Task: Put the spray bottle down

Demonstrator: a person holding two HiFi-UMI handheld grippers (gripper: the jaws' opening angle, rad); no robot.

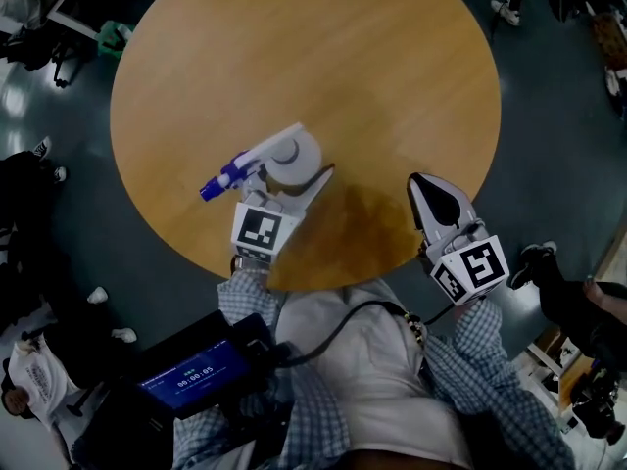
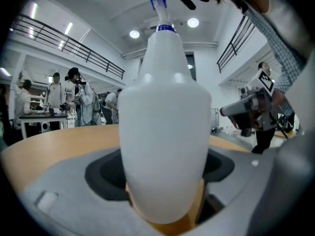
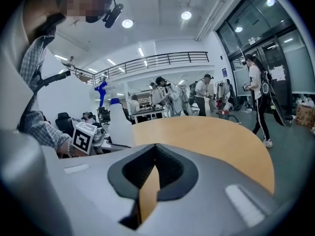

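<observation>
A white spray bottle (image 1: 285,152) with a blue nozzle stands upright near the front of the round wooden table (image 1: 323,57), nozzle pointing left. My left gripper (image 1: 291,170) is shut on the bottle's body. In the left gripper view the bottle (image 2: 165,122) fills the space between the jaws, its base close to the tabletop. My right gripper (image 1: 432,193) is shut and holds nothing, hovering over the table's front right edge, apart from the bottle. The right gripper view shows the bottle (image 3: 118,123) far to the left.
The table's front edge runs just under both grippers. A dark device with a lit screen (image 1: 192,376) sits at the person's waist. People (image 3: 256,90) and desks stand around the room beyond the table. Shoes and chair legs (image 1: 534,262) are on the floor.
</observation>
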